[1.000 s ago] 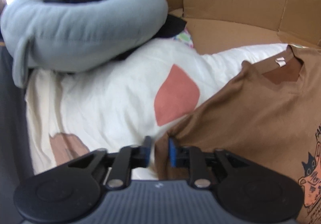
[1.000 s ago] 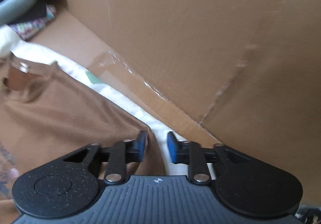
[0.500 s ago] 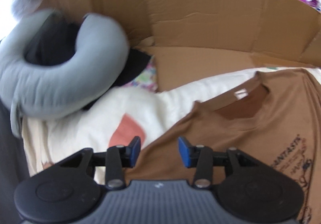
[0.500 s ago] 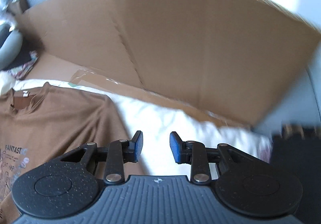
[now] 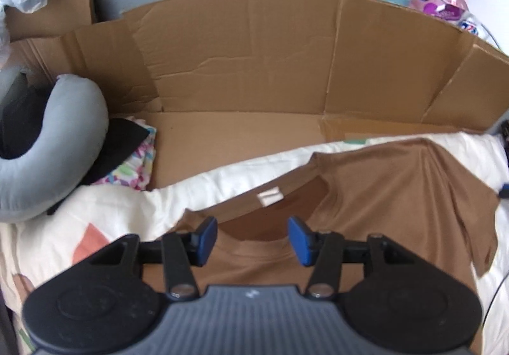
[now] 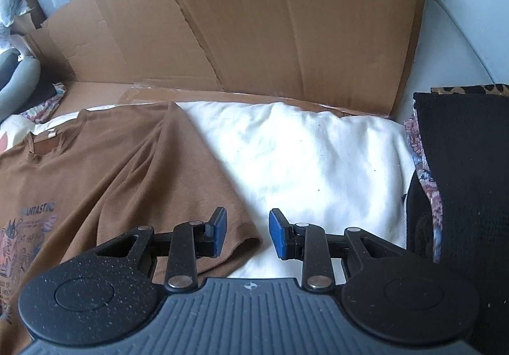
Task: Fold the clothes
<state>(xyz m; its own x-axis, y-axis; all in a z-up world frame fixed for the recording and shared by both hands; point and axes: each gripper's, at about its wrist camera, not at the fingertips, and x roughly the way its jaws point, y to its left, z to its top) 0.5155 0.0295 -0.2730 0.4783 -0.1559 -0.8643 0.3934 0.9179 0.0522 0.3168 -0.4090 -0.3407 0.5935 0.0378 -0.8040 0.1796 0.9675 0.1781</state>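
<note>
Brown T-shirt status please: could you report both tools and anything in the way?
Left tool just opened, empty, over collar. Right tool open, empty, by sleeve hem. Brown T-shirt flat, unfolded. Nothing in the way.

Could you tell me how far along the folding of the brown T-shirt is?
Done: the brown T-shirt lies spread face up on the white bedding. In hand: nothing; the left gripper, jaws just opened, hovers over the collar, and the right gripper is open by the sleeve hem. Left: every fold, since both sleeves lie unfolded.
</note>
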